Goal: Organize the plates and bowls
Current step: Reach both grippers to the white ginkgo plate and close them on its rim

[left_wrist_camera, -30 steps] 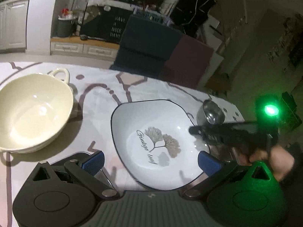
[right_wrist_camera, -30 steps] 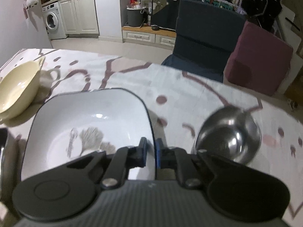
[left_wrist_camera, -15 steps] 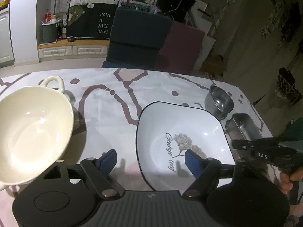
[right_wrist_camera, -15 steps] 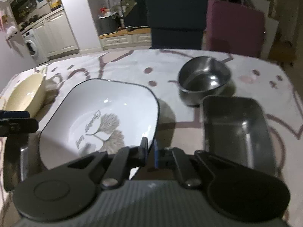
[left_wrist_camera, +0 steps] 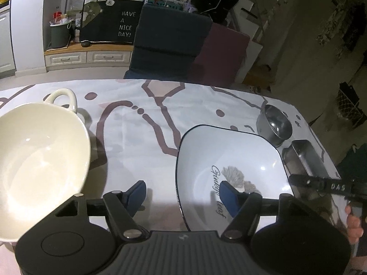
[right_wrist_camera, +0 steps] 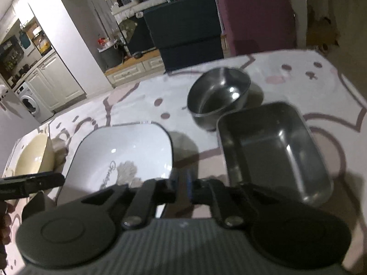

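Observation:
A white squarish plate [left_wrist_camera: 231, 165] with a dark rim and leaf print lies on the table; it also shows in the right wrist view [right_wrist_camera: 128, 155]. A cream bowl [left_wrist_camera: 34, 165] with a handle sits at the left, and shows in the right wrist view [right_wrist_camera: 32, 160]. My left gripper [left_wrist_camera: 182, 194] is open, above the plate's near left edge. My right gripper [right_wrist_camera: 181, 180] has its jaws nearly together at the plate's near right rim; whether the rim is between them is blurred. A round steel bowl [right_wrist_camera: 219, 96] and a rectangular steel tray [right_wrist_camera: 273, 151] stand right of the plate.
The table carries a white cloth [left_wrist_camera: 142, 133] with mauve shapes. Dark blue [left_wrist_camera: 169, 43] and maroon [left_wrist_camera: 220, 55] chairs stand behind its far edge. The table's right edge runs just past the steel tray [left_wrist_camera: 307, 158].
Both grippers pulled back toward me, so more of the table shows. The right gripper swung right, bringing the steel tray into view. Its jaws stayed close together; the left stayed open.

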Motion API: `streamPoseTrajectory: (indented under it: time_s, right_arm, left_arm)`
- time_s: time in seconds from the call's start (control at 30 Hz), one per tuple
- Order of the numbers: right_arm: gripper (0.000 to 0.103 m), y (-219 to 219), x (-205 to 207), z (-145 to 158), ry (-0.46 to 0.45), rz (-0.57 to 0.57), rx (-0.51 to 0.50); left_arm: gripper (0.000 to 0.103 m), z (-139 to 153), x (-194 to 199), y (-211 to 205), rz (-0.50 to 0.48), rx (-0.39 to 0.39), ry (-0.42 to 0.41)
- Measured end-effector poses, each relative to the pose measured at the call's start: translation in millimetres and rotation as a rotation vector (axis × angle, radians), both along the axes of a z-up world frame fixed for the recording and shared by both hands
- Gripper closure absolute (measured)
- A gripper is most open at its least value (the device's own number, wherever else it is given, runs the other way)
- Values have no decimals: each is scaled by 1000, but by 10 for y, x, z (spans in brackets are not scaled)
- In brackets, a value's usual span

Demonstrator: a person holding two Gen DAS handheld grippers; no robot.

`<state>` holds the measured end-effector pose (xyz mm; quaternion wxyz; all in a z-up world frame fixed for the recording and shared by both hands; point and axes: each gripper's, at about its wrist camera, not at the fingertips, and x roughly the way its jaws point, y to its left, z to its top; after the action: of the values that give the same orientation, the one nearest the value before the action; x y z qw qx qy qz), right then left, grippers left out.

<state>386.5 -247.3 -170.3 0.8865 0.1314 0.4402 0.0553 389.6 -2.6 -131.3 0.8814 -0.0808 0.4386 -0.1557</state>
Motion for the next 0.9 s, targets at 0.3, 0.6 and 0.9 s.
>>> streamPoseTrajectory:
  time_s: [0.3, 0.6, 0.9]
  right_arm:
    - [92, 161, 15, -260, 83, 19, 55]
    - [92, -18, -67, -169, 72, -5, -16]
    - [90, -14, -123, -165, 54, 19, -62]
  left_arm:
    - [11, -10, 19, -30, 3, 39, -23]
    - [0, 7, -5, -217, 19, 143, -62]
    - [19, -41, 57, -271, -3, 35, -9]
